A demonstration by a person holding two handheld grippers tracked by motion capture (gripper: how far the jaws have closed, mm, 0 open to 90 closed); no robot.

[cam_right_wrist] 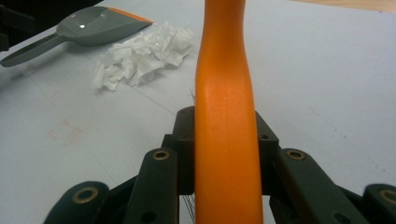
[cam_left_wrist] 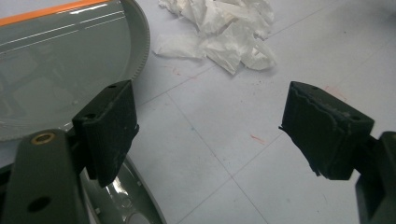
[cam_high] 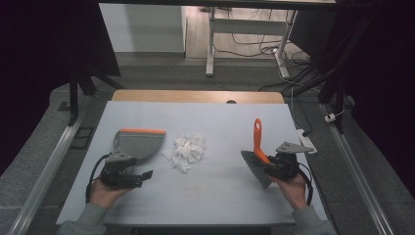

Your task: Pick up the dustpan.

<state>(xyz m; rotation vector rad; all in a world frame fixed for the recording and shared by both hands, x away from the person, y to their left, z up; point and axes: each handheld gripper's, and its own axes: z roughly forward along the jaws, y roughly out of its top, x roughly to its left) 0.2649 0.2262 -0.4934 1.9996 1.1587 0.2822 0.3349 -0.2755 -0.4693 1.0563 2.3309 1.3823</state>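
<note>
A grey dustpan (cam_high: 139, 143) with an orange lip lies at the left of the white table (cam_high: 225, 115), its handle toward the person. My left gripper (cam_high: 139, 170) hovers at that handle, open, with only bare table between its jaws. In the left gripper view the left gripper (cam_left_wrist: 210, 135) has one fingertip (cam_left_wrist: 109, 126) over the dustpan (cam_left_wrist: 60, 70) and its handle (cam_left_wrist: 135, 205). A pile of white paper scraps (cam_high: 187, 149) (cam_left_wrist: 224, 32) (cam_right_wrist: 140, 56) lies mid-table. My right gripper (cam_high: 268, 165) (cam_right_wrist: 224, 140) is shut on the orange handle of a brush (cam_high: 258, 139) (cam_right_wrist: 226, 116), bristles (cam_high: 255, 169) slanting down toward the table.
A white power strip (cam_high: 306, 139) lies off the table's right edge. A wooden strip (cam_high: 195, 96) runs along the far edge. Beyond it are desk legs (cam_high: 210, 44) and cables on the floor. Open table lies between the scraps and the brush.
</note>
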